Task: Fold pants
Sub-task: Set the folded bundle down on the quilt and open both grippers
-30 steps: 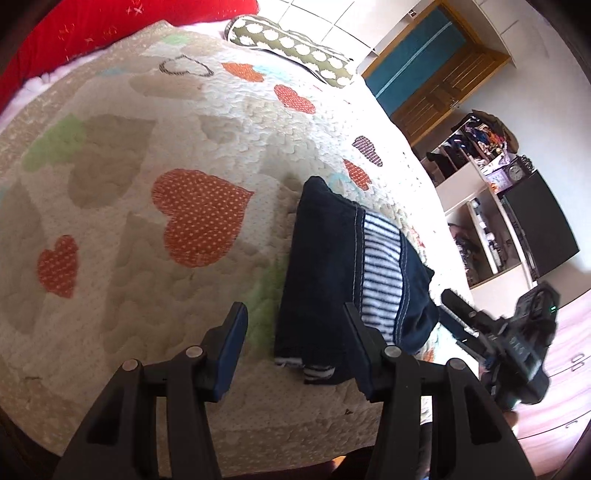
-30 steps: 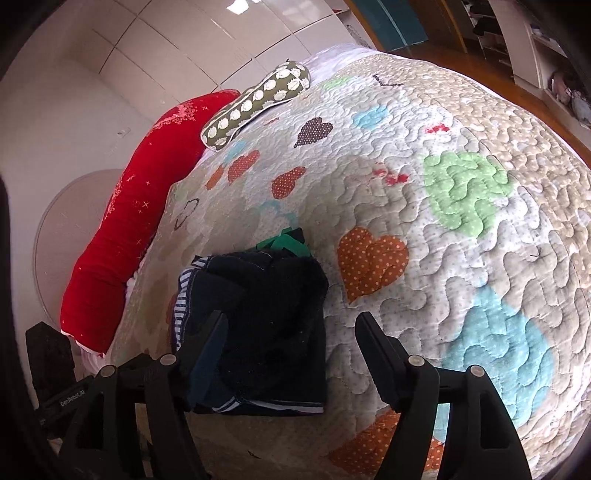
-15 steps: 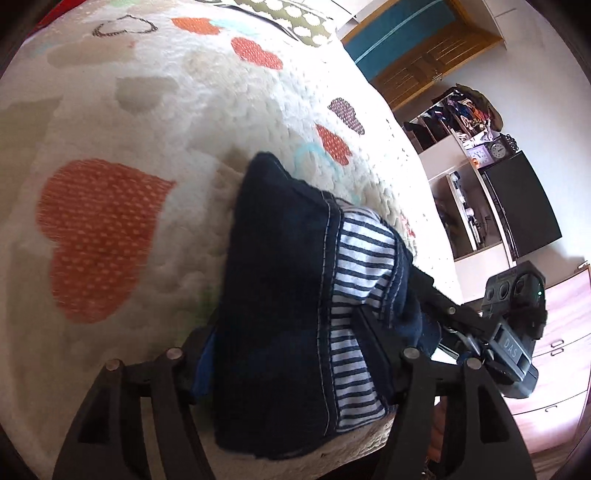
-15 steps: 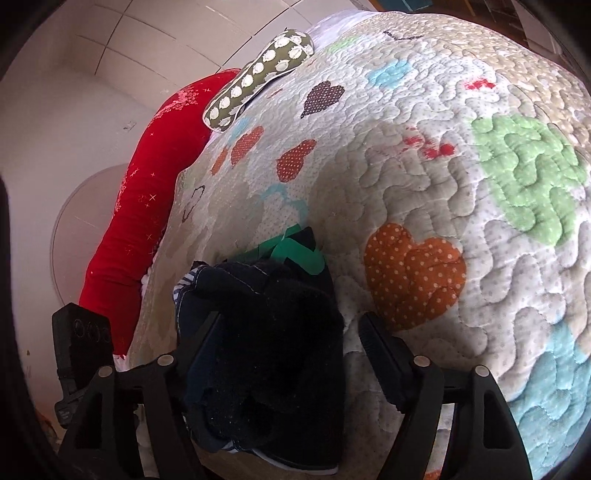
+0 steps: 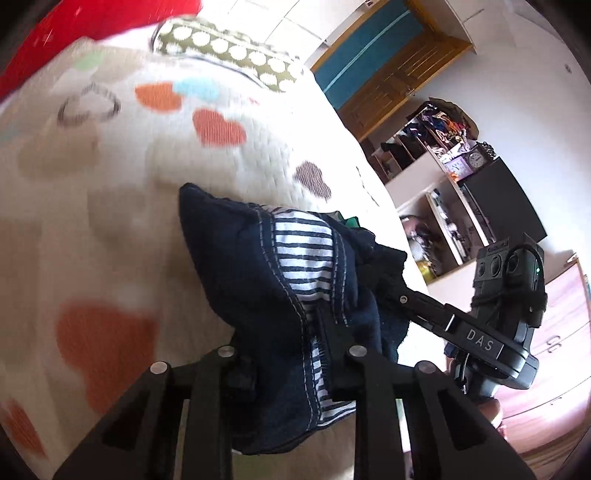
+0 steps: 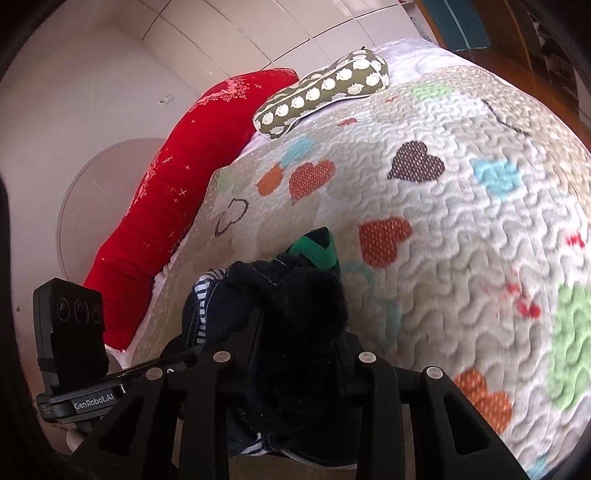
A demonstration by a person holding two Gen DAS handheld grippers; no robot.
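- Left wrist view: the pants (image 5: 258, 280) are already a compact dark bundle with a striped panel showing, lifted a little off the quilt (image 5: 110, 192) near the bed's near edge.
- The left gripper (image 5: 291, 354) has its fingers pressed in on the near end of the bundle, cloth bulging between them.
- The right gripper (image 5: 384, 280) reaches in from the right, its tip buried in the far side of the same bundle.
- I'd say the folding itself looks done; what seems left is to carry the bundle off or set it down flat.
- Around it: a spotted pillow (image 5: 225, 48) and a red cushion (image 5: 74, 33) at the far end, shelves (image 5: 436, 155) and a door beyond the bed. Nothing lies close to the bundle.
- Right wrist view: the pants (image 6: 295, 314) sit right in the right gripper (image 6: 295, 365), fingers closed against the dark cloth; a green strip pokes out at the top.
- The left gripper's body (image 6: 74, 350) shows at the left, its tips hidden by the cloth.
- The quilt (image 6: 461, 240) ahead is open, the spotted pillow (image 6: 325, 92) and red cushion (image 6: 177, 177) well apart, so little stands in the way.
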